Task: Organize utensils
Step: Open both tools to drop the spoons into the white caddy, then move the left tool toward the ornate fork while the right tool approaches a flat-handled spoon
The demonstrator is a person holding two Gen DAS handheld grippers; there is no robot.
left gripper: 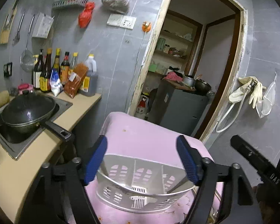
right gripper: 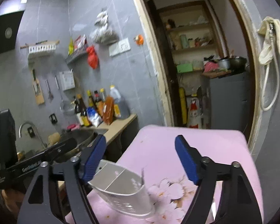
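Clearly, you had both tongs spread wide and holding nothing. Your left tongs (left gripper: 141, 158) hovered just above the white utensil basket (left gripper: 140, 192), its blue pads (left gripper: 96, 160) straddling the rim on either side without touching it. The basket stood on the pink table (left gripper: 140, 130), toward the near part, with its slotted compartments showing no utensils. Your right tongs (right gripper: 141, 158) hung over the same table (right gripper: 205, 141), the basket (right gripper: 121, 192) sitting low and to their left. Bare pink surface stretched beyond the basket up to the far edge by the doorway (left gripper: 196, 56). To the left, the wok handle (left gripper: 57, 130) jutted out toward the table's side.
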